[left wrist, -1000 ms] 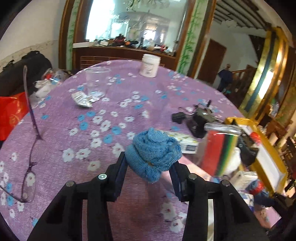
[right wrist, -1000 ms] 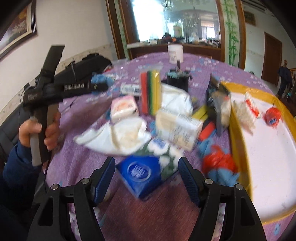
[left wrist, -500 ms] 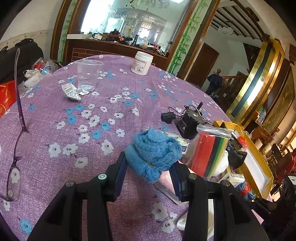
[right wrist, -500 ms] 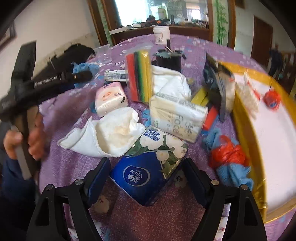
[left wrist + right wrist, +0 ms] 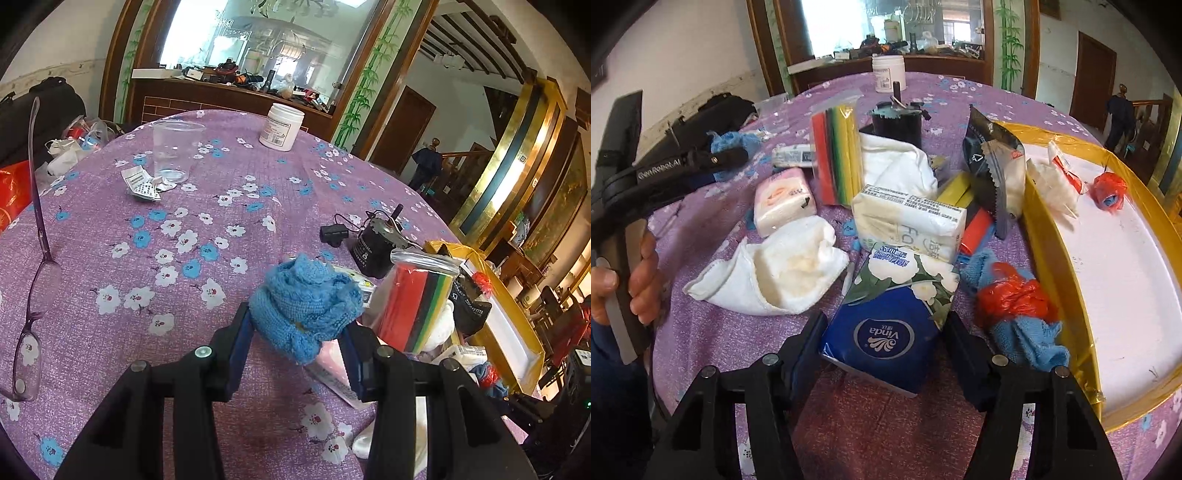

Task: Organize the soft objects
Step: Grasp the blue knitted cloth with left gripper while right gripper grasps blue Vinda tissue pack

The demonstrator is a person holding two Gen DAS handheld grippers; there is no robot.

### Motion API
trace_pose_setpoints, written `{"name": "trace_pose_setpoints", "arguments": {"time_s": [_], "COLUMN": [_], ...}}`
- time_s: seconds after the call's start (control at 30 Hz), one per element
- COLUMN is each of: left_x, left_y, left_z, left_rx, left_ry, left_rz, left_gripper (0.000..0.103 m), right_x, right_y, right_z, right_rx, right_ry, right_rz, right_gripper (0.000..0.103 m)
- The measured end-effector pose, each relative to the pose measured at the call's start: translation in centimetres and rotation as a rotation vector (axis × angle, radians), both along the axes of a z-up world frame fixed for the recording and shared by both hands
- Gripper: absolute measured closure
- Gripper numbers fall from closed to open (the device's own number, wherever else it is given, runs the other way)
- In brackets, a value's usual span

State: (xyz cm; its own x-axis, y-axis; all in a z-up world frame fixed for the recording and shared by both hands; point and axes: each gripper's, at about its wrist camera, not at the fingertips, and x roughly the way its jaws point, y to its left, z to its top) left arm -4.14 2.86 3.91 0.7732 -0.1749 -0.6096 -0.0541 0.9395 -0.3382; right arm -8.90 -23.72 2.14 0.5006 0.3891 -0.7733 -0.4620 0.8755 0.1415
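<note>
My left gripper (image 5: 295, 347) is shut on a blue knitted cloth (image 5: 306, 306) and holds it above the purple flowered tablecloth (image 5: 147, 236). It also shows in the right wrist view (image 5: 735, 142). My right gripper (image 5: 882, 343) has its jaws close around a blue Vinda tissue pack (image 5: 886, 325) that lies on the table. Beside it lie a white towel (image 5: 775, 269), a cream tissue pack (image 5: 908, 221), a pink tissue pack (image 5: 783, 199) and a red-and-blue rag bundle (image 5: 1015, 306).
A yellow-rimmed white tray (image 5: 1049, 258) at the right holds a white cloth (image 5: 1052, 184) and a red bundle (image 5: 1108, 188). A bag of coloured sponges (image 5: 834, 155), a black motor (image 5: 895, 122), glasses (image 5: 33, 266), a plastic cup (image 5: 173, 151) and a white jar (image 5: 282, 127) stand around.
My right gripper has moved forward and down until the Vinda pack sits between its jaws. My left gripper, still holding the blue cloth, has shifted slightly.
</note>
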Motion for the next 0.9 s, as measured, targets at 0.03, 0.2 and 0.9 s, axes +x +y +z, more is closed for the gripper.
{"name": "trace_pose_setpoints", "arguments": {"time_s": [0.03,0.2,0.9], "left_x": [0.0,-0.1,0.4], "left_y": [0.0,0.0,0.0], "left_z": [0.0,0.1,-0.1], "left_rx": [0.000,0.000,-0.018], "left_ry": [-0.001,-0.007,-0.005], "left_rz": [0.000,-0.003,-0.030], "left_gripper": [0.060,0.060,0.060], "right_x": [-0.1,-0.8,-1.7], "right_y": [-0.2,-0.1,-1.5], "right_z": [0.3,1.6,3.4], "right_rx": [0.013,0.070,0.229], "right_ry": [-0.009,-0.059,-0.140], "right_rz": [0.007,0.044,0.108], "right_gripper": [0.036,0.036,0.036]}}
